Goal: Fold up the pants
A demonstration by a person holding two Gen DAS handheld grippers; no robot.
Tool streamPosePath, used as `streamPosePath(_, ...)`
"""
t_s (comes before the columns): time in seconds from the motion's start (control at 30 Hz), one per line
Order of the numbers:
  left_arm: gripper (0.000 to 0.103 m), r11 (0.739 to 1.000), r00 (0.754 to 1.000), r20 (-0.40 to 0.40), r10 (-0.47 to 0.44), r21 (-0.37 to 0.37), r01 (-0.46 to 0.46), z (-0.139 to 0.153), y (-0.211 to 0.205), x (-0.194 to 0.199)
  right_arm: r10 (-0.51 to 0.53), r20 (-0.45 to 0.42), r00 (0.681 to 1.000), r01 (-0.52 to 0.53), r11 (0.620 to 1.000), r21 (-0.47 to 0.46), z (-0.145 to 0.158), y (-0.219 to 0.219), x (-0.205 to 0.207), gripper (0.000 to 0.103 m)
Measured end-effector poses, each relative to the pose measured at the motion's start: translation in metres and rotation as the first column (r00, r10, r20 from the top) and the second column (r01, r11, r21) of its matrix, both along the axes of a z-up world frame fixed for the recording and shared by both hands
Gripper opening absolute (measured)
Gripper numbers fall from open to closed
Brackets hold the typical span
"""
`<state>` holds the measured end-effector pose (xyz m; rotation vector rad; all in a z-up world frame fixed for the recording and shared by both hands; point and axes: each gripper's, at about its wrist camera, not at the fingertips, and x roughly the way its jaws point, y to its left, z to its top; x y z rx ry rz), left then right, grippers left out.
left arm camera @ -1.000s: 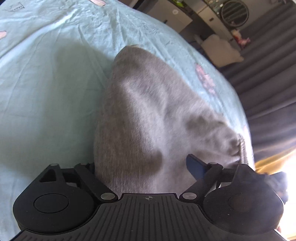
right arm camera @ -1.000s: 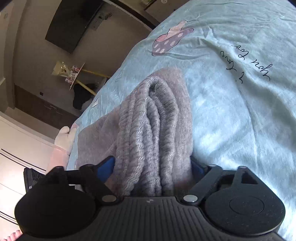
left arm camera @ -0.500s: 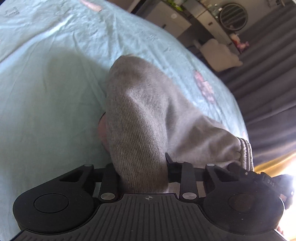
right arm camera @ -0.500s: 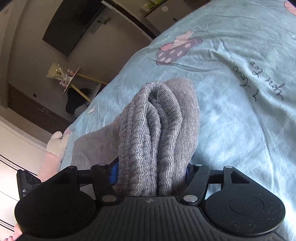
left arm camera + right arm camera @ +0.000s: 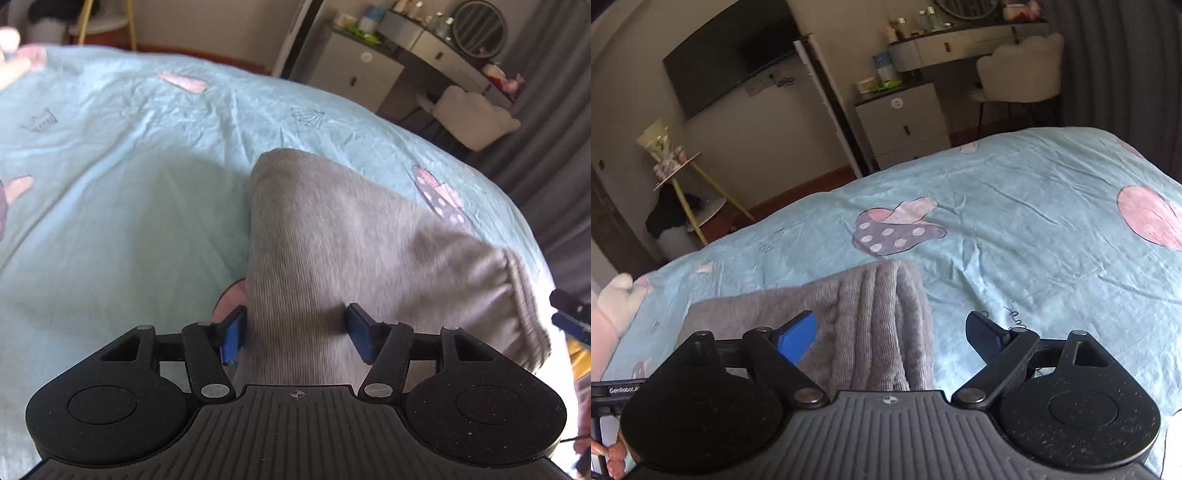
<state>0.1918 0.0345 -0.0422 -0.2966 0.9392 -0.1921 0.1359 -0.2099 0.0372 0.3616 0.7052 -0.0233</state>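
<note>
In the left wrist view, the left gripper is parted, its blue pads standing on either side of a ridge of the grey pants. The left pad sits at the edge of the cloth and the right pad shows a gap, so nothing is clamped. The pants lie folded on the pale blue bed, with the ribbed cuff bunched at the right. A pink patch peeps out beneath the cloth by the left pad; what it is cannot be told. The tip of another gripper shows at the far right edge.

In the right wrist view, the right gripper is spread wide, both pads clear of the cloth. Several stacked folds of the pants run between the fingers, resting on the bed near a printed purple shape, and a flatter layer spreads to the left.

The risks, as I judge them: with neither gripper holding, the stacked layers may spring apart or slide, because thick knit resists a crease. If either gripper lifts away carelessly, a pad may snag the cloth and drag the fold open. The cuff end looks loose and may flop out of line.
</note>
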Motion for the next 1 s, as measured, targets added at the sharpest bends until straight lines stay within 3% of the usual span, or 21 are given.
streamPosePath(0.17,0.070,0.999,0.997,0.068,0.029,0.042,-0.032,-0.004,-0.002,-0.046,0.106,-0.002,0.994,-0.104,0.976,-0.192,-0.021,0.043,-0.031,0.089)
streamPosePath(0.27,0.074,0.998,0.999,0.029,0.041,0.042,-0.042,-0.014,0.000,-0.057,0.087,-0.080,0.993,-0.107,0.944,-0.312,-0.043,0.059,-0.038,0.091)
streamPosePath(0.33,0.077,0.995,0.999,0.030,0.017,0.098,-0.020,-0.020,-0.006,-0.062,0.066,-0.086,0.994,-0.090,0.947,-0.309,-0.057,0.058,-0.041,0.097)
streamPosePath(0.47,0.096,0.978,0.998,0.067,0.011,0.205,-0.025,-0.023,-0.014,-0.069,0.044,-0.054,0.998,-0.055,0.970,-0.237,-0.068,0.045,-0.045,0.099)
streamPosePath(0.57,0.097,0.976,0.997,0.061,0.051,0.207,-0.063,-0.017,-0.013,-0.079,-0.011,-0.020,1.000,0.007,0.978,-0.208,-0.060,0.046,-0.062,0.099)
streamPosePath(0.63,0.097,0.969,0.996,0.063,0.056,0.239,-0.070,-0.012,-0.014,-0.087,-0.017,0.003,1.000,0.017,0.961,-0.277,-0.054,0.056,-0.078,0.099)
streamPosePath(0.73,0.097,0.954,0.997,0.058,0.059,0.290,-0.073,-0.006,-0.014,-0.101,-0.028,-0.045,0.999,0.010,0.937,-0.348,-0.050,0.068,-0.098,0.099)
streamPosePath(0.83,0.097,0.946,0.995,0.064,0.077,0.312,-0.093,-0.002,-0.016,-0.119,-0.004,-0.062,0.998,-0.014,0.959,-0.282,-0.043,0.073,-0.117,0.099)
streamPosePath(1.0,0.097,0.952,0.991,0.118,0.064,0.290,-0.096,0.008,-0.025,-0.147,0.075,-0.021,0.997,-0.077,0.938,-0.338,-0.033,0.106,-0.146,0.099)
